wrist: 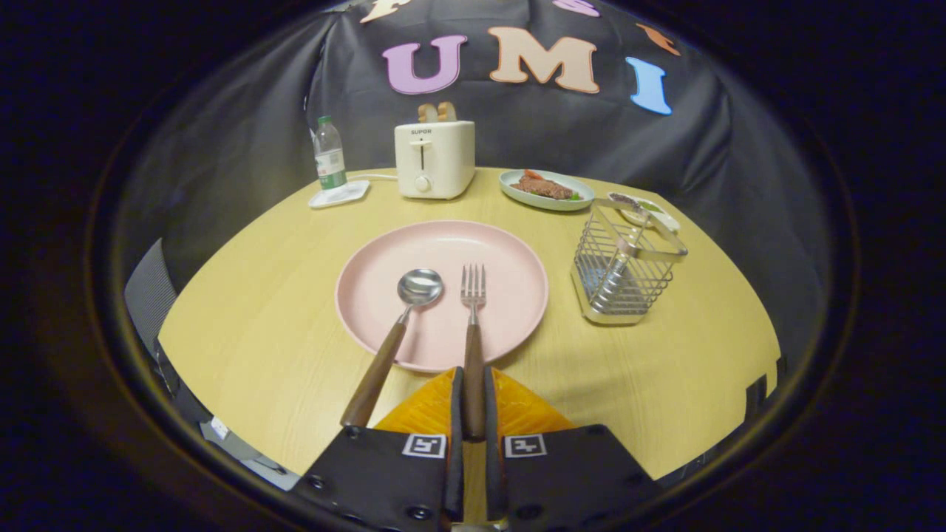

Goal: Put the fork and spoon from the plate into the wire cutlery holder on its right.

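Gripper (473, 403): both fingers closed onto the wooden handle of the fork (473, 336), one pressing each side near the handle's end.

Fork: metal tines resting on the pink plate (384, 244), handle running back over the plate's near rim to the fingers.

Spoon (392, 340): just left of the fork, bowl on the plate, wooden handle angled out over the near rim onto the table, its end just beside the left finger (contact between the two cannot be made out).

Wire cutlery holder (627, 270): upright on the round wooden table (259, 325), right of the plate and apart from it, with one metal utensil leaning inside.

Beyond the plate: white toaster (434, 159) with two slices of bread standing in its slots; plastic bottle (329, 154) on a small white tray to its left; pale oval dish of food (547, 190) to its right; a smaller dish partly hidden behind the holder.
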A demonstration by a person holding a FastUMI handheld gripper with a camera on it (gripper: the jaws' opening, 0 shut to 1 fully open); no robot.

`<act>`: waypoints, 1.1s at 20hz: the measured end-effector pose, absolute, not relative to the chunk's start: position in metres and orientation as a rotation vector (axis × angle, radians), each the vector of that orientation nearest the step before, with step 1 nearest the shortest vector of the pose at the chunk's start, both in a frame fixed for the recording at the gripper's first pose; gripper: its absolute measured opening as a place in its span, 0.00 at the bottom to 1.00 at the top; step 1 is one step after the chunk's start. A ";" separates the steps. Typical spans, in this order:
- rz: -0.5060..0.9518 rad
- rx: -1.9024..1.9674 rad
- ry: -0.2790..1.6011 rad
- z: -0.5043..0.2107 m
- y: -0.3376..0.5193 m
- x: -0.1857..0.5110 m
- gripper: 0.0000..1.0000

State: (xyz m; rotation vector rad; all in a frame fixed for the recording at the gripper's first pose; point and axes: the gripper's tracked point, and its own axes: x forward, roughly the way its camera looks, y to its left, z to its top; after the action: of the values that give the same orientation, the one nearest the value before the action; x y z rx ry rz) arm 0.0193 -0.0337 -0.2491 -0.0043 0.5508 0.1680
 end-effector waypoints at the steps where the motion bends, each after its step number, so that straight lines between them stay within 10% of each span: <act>1: 0.159 -0.009 0.549 -0.249 -0.035 0.019 0.15; 22: 0.015 -0.002 0.558 -0.165 -0.074 0.017 0.08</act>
State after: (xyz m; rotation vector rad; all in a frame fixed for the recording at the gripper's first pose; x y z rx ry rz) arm 0.0174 -0.0738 -0.1653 -0.0021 0.5576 0.0153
